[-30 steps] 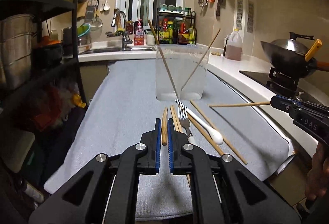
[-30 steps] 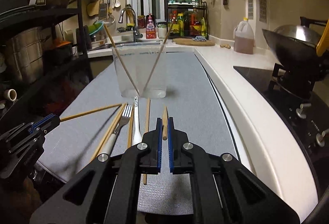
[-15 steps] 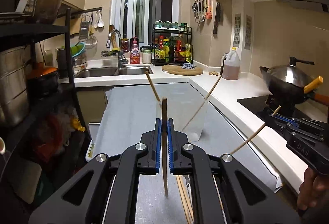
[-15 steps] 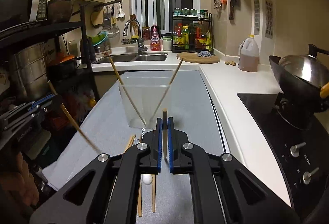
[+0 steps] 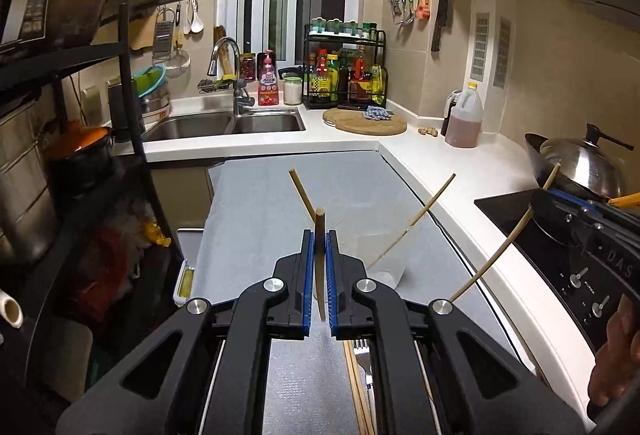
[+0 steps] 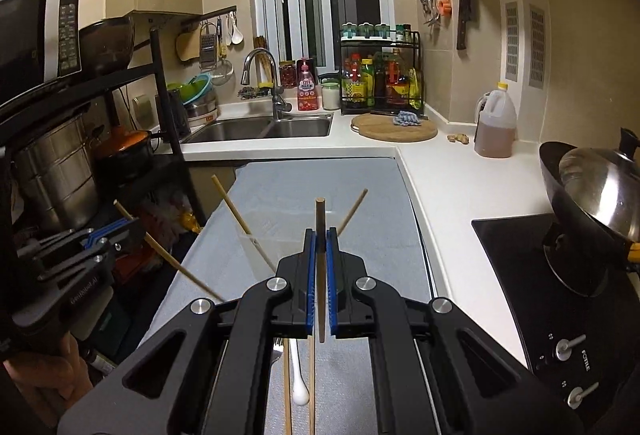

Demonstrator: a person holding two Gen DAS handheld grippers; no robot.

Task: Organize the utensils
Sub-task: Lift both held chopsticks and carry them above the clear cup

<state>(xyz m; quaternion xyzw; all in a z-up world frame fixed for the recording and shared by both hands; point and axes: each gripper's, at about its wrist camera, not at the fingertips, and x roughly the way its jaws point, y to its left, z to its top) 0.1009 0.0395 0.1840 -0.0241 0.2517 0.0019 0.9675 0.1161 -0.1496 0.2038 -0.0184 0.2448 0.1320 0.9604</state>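
Observation:
My left gripper (image 5: 320, 235) is shut on a wooden chopstick (image 5: 320, 275) that hangs almost upright, just above and in front of the clear container (image 5: 384, 247). Two chopsticks (image 5: 302, 195) lean crossed inside that container. My right gripper (image 6: 320, 235) is shut on another chopstick (image 6: 320, 275), also near upright over the container (image 6: 280, 231). In each wrist view the other gripper shows at the side, holding its slanted stick (image 5: 500, 247) (image 6: 176, 263). A fork (image 5: 362, 351), a white spoon (image 6: 298, 387) and loose chopsticks (image 6: 287, 395) lie on the mat below.
A grey mat (image 5: 260, 235) covers the counter. Behind it are a sink (image 5: 224, 123), a round cutting board (image 5: 368, 121) and an oil jug (image 5: 464, 119). A lidded wok (image 6: 592, 187) sits on the black stove at right. A black rack (image 6: 80, 139) with pots stands at left.
Both grippers have risen from the mat, each lifting a chopstick that lay flat and now hangs near upright. The container has dropped lower in both views.

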